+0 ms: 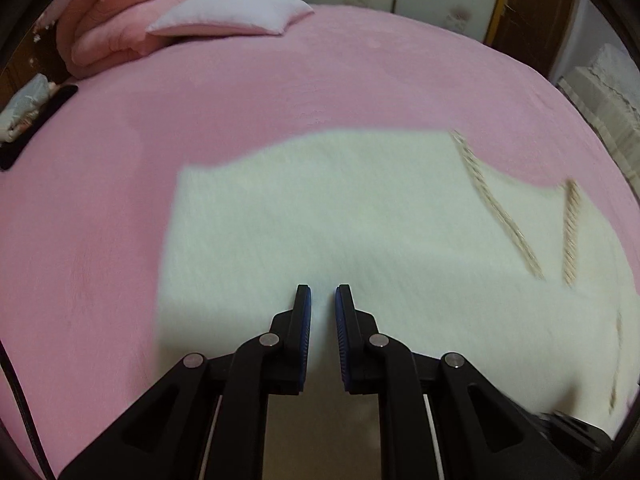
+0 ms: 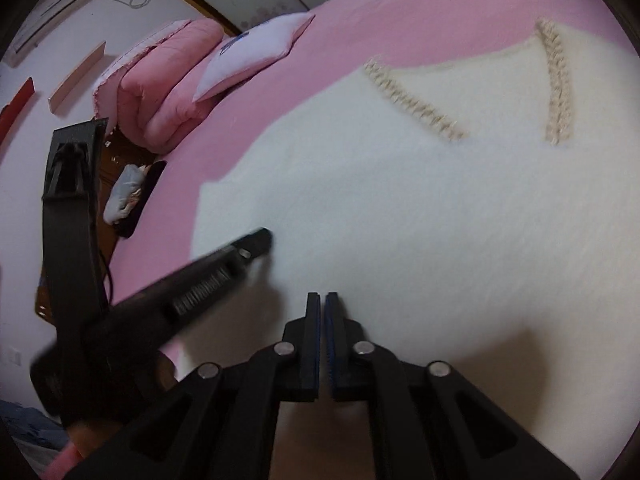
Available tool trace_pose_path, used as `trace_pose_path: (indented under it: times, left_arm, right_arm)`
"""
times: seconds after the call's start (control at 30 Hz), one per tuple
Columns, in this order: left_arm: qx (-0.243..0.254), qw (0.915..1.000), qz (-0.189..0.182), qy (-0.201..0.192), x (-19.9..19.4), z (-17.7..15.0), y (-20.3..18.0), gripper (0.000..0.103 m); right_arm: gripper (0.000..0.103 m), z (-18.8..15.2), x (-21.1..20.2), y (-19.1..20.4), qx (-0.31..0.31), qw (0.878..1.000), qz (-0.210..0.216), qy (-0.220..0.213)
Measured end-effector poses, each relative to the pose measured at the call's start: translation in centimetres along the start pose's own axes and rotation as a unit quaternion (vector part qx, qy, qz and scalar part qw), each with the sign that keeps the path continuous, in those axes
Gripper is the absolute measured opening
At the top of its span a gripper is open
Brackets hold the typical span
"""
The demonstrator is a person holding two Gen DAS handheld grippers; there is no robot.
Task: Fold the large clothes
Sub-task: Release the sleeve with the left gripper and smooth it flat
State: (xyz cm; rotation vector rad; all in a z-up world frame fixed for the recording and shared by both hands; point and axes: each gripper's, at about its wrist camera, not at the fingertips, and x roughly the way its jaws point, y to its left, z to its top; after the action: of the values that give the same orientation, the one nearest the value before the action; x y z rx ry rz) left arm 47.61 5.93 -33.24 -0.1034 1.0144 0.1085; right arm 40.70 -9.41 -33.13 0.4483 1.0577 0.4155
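- Left gripper (image 1: 323, 292) hovers over the near part of the white sweater (image 1: 360, 216); its jaws stand a narrow gap apart with nothing between them, so it grips nothing.
- Seen from the right wrist, the same tool reaches in from the left as a dark blurred arm, its tip over the garment's left portion.
- Right gripper (image 2: 323, 300) points down at the sweater's near edge, its jaws clenched together and empty.
- One white sweater lies spread flat on the pink bed cover (image 1: 100, 240), near the edge closest to the person, with its V-shaped neckline towards the right and far side.
- Two beige knitted trim bands (image 2: 412, 100) run along the neckline and converge towards a point.
- On the far left of the bed sit one folded pink quilt (image 1: 112, 28) and one pale pillow (image 1: 228, 12), well apart from the sweater.
- One dark flat object with a pale bundle on it (image 1: 28, 120) rests at the bed's left edge; what it is cannot be made out.
- Judging by the layout, the garment looks laid out and no fold is visible yet, so the step in hand is likely settling where to take hold.
- Next, each tool probably needs to part its jaws wider, pinch an edge or corner on its own side, and lift both together so the fabric folds over evenly.
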Motion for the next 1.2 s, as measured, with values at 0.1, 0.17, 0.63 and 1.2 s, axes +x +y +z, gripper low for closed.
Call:
trace_pose_path:
  times: [0.1, 0.17, 0.63, 1.2]
  left_arm:
    - [-0.003, 0.9993, 0.038, -0.004, 1.2, 0.8, 1.7, 0.011]
    - [-0.022, 0.9994, 0.027, -0.002, 1.6, 0.9, 3.0, 0.011]
    - [0.047, 0.9891, 0.136, -0.031, -1.5, 4.4, 3.0, 0.019]
    - [0.056, 0.9948, 0.061, 0.058, -12.9, -5.3, 3.3, 0.073]
  right_arm:
    - [0.000, 1.3, -3.2, -4.5, 0.014, 0.999, -0.016, -0.039]
    - [0.000, 1.7, -5.6, -6.9, 0.033, 0.996, -0.034, -0.075]
    - [0.005, 2.1, -12.7, -13.5, 0.143, 0.953, -0.194, -0.183]
    - [0.049, -3.7, -13.6, 0.6, 0.047, 0.977, -0.177, -0.105]
